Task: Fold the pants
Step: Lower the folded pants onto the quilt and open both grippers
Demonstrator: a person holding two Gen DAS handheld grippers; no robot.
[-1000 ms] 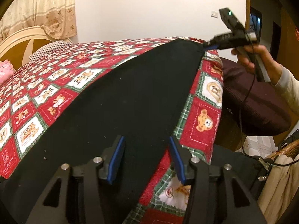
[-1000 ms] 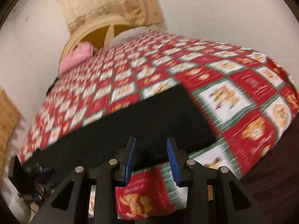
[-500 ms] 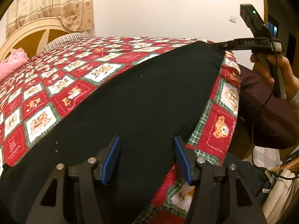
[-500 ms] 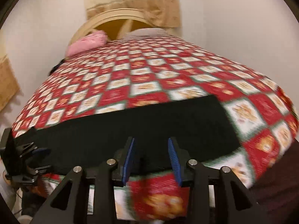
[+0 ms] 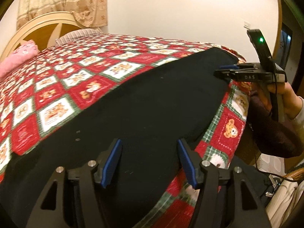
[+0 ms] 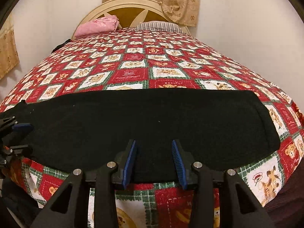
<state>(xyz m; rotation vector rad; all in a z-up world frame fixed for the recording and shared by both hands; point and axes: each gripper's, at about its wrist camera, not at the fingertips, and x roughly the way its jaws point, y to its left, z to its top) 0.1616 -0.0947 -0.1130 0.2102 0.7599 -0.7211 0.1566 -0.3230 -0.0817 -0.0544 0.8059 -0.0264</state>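
Observation:
Black pants lie flat in a long strip along the near edge of a bed with a red patchwork quilt. My left gripper hovers over one end of the strip. Its jaws are opening, with only flat cloth showing below the gap. My right gripper is open over the pants' near edge, about midway along, pinching nothing. The left wrist view shows the right gripper in a hand at the pants' far edge. The left gripper sits at the far left of the right wrist view.
A pink folded cloth and a striped pillow lie by the cream headboard. A dark maroon cushion sits beside the bed's corner. A wicker rim, cables and pale cloth crowd the floor there.
The left jaws have spread wider. The right gripper has rolled level, swung to face the headboard and sunk toward the pants' near edge.

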